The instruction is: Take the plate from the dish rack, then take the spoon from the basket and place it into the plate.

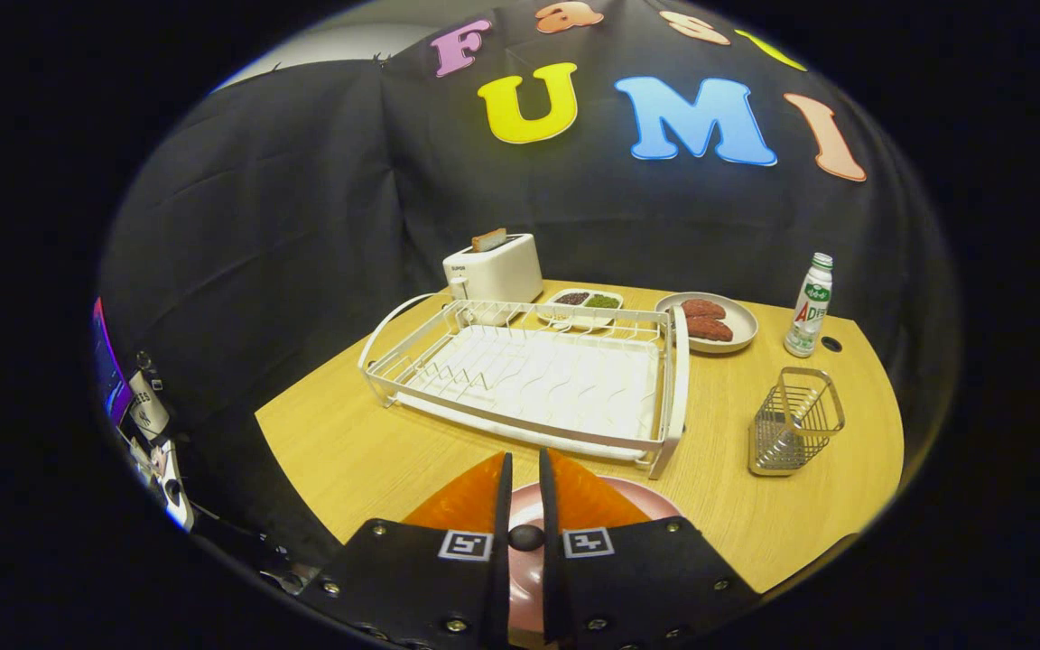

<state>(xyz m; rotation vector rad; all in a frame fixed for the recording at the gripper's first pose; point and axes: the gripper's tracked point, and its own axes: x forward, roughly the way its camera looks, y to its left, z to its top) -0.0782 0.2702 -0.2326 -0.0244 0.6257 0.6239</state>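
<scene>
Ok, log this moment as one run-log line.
gripper: nearly closed, over pink plate | plate: on table, off dish rack | basket: spoon not discernible | next: go to basket

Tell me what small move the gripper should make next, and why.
Probably lift and swing toward the wire basket. The pink plate already lies on the table under the gripper, whose fingers are nearly together, and the dish rack is bare; whether anything is pinched, I cannot tell.

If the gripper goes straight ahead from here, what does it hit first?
Most likely the near rail of the white dish rack, which lies just beyond the fingertips. The gripper has its fingers nearly closed, with the pink plate under them on the table. Height is unclear, so it might pass above the rail.
</scene>
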